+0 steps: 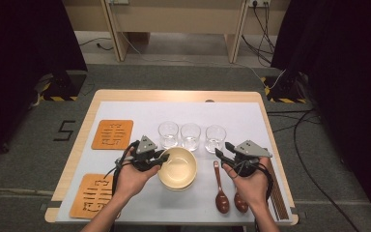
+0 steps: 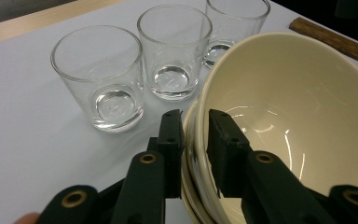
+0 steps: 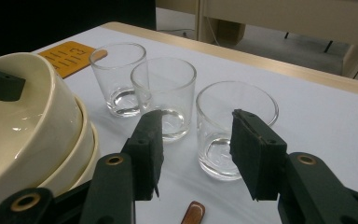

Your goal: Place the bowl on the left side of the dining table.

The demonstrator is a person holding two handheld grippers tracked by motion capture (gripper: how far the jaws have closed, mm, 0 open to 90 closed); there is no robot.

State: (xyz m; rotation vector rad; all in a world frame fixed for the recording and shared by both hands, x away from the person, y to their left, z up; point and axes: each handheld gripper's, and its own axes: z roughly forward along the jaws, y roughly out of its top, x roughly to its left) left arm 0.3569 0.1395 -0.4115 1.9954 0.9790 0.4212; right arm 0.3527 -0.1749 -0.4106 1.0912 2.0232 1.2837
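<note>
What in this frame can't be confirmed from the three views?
- Number of stacked bowls: left gripper view, lower ones nested under the top bowl.
- Second spoon: high view, handle covered by the right hand.
- Chopsticks: high view, partly behind that hand, too small to count.

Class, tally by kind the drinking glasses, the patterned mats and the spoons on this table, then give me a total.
Clear round drinking glasses: 3
Orange square wooden mats with cut-out patterns: 2
Dark brown wooden spoons: 2
Total: 7
</note>
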